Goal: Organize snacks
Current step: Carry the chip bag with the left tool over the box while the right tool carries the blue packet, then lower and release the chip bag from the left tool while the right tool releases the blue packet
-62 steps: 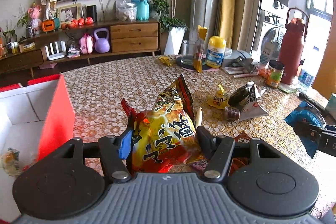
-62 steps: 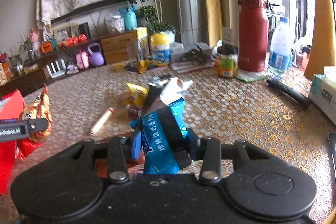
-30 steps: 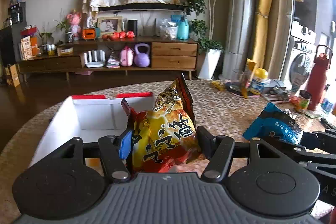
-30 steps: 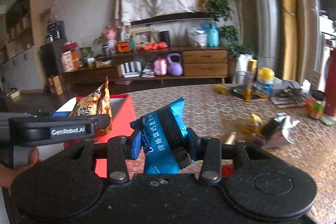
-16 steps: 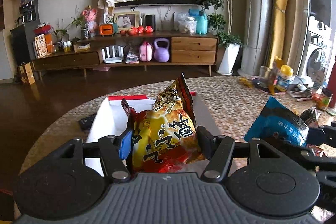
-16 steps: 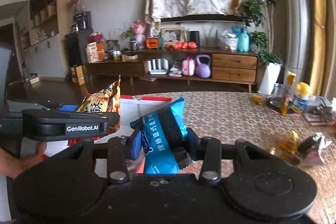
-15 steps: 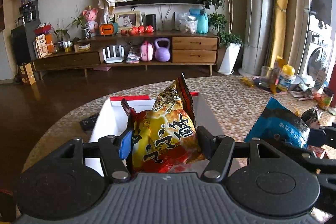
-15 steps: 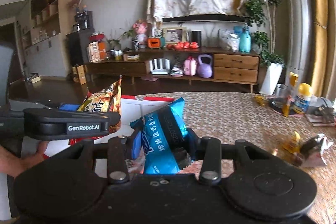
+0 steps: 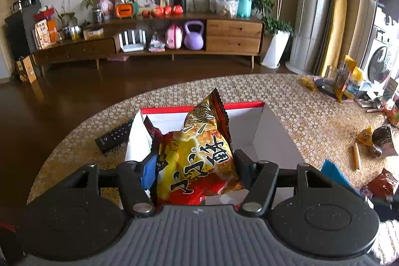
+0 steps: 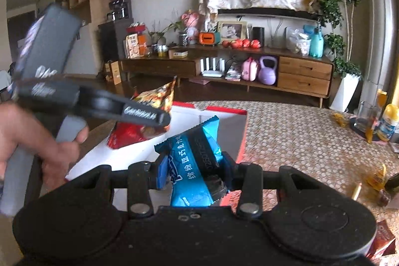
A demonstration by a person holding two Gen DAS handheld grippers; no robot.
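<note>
Right now your left gripper (image 9: 194, 166) is clamped on a puffy yellow-and-red foil snack bag (image 9: 197, 156), which hangs over the open white-lined cardboard box with red outer walls (image 9: 274, 131) on the patterned round table (image 9: 299, 101). Your right gripper (image 10: 193, 172) is pinched on a blue-and-black foil snack packet (image 10: 193, 161), held above the near right side of the same box, beside the left tool.

Both packs look light and air-filled, so they will likely crumple and rustle rather than resist; too hard a squeeze could crush what is inside. The film looks glossy and probably slippery, so you do best holding the body of the bag or its crimped seam, not a loose corner. Expect each to drop softly and perhaps tip on landing.

You probably have both packs at the drop stage; lower them into the box before letting go. More wrappers (image 9: 379, 138) lie loose on the table to your right, well apart from the box, and a black remote control (image 9: 114, 135) lies just beside the box's left wall.
</note>
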